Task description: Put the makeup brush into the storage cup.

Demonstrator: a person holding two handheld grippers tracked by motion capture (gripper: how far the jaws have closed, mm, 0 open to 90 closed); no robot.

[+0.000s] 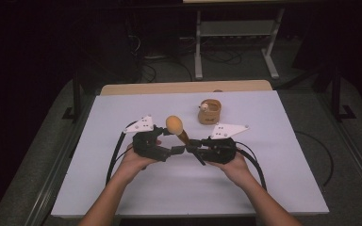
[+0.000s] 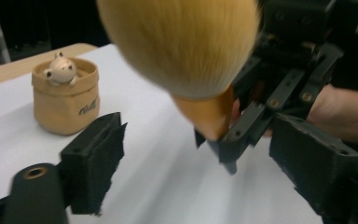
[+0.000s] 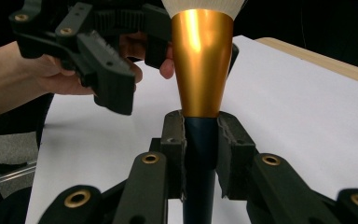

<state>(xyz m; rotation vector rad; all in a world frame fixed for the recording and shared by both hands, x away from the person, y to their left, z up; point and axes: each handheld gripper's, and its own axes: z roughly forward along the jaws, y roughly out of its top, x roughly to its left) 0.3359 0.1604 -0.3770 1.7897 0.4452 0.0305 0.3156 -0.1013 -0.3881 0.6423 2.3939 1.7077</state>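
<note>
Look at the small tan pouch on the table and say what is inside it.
A small pale animal figure sits in the tan pouch, its head and paws above the rim. The pouch wall covers its lower body and anything beneath it.

tan pouch [image 1: 209,113] with toy on white table [image 1: 122,188]

One brush [image 1: 175,127] with a fluffy tan head, a gold collar and a dark handle. One small tan pouch [image 1: 209,113] stands on the surface [image 1: 122,188], and one little toy animal [image 2: 59,69] sits in its mouth. Two claws: the left claw [image 1: 175,150] and the right claw [image 1: 191,148]. Two hands come in from below, one behind each claw. One white surface carries it all. Two white three-cornered plates, one atop each claw.
</note>
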